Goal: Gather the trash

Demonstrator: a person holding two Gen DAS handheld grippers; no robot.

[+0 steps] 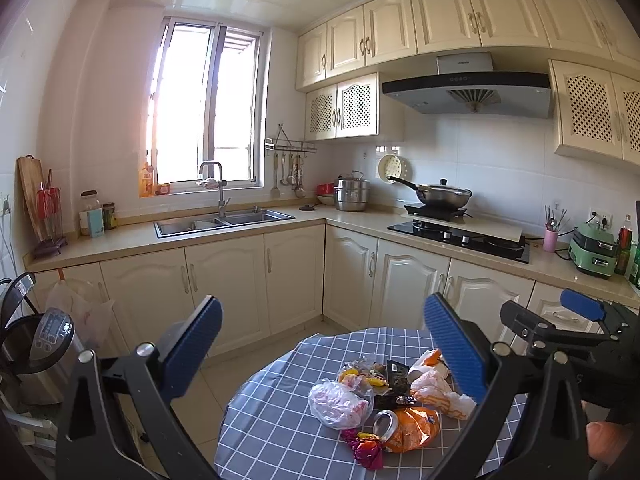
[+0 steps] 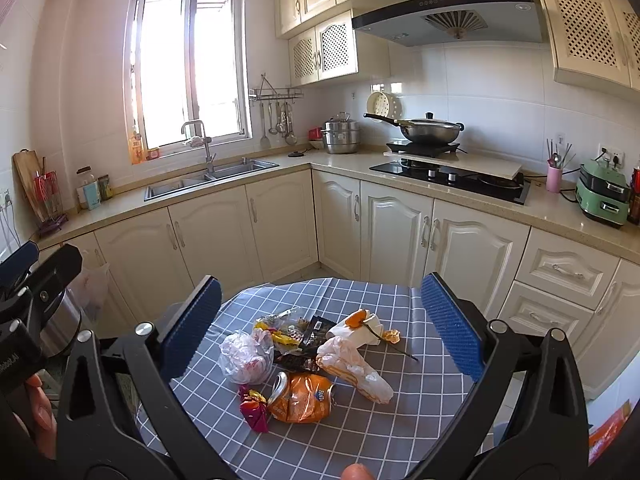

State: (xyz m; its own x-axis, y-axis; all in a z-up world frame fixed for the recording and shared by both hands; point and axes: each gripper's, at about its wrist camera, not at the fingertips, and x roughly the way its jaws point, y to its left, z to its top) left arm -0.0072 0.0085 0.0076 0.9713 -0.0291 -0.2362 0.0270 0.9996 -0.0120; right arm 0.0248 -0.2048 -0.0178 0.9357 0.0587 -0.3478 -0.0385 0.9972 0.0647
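my left gripper (image 1: 322,350) is wide open, its two blue pads far apart, and it holds nothing. my right gripper (image 2: 320,328) is wide open too and holds nothing. both hang above the round table (image 2: 400,432), which has a grey cloth with white squares on it.

the trash sits in a small pile in the middle of the table. nearest to me is a squashed orange can (image 2: 302,398) lying on its side, with its silver top facing left. just beside it on the left is a crumpled pink and yellow wrapper (image 2: 254,408). behind those is a scrunched clear plastic bag (image 2: 244,356) with red and white bits inside. to the right is a white and orange plastic bag (image 2: 352,368), lying flat and long. at the back are a dark wrapper (image 2: 316,330), some yellow candy wrappers (image 2: 280,332), and a white tissue (image 2: 368,330) with a bit of orange peel on it. a thin dark stem lies across the tissue.

in the left view i see the right gripper at the right edge, near the table. the same can (image 1: 412,428) shows there, between my left pads.

far behind is the kitchen counter (image 2: 340,164) with a sink (image 2: 212,180), a stove (image 2: 452,180) and a pan (image 2: 428,128).
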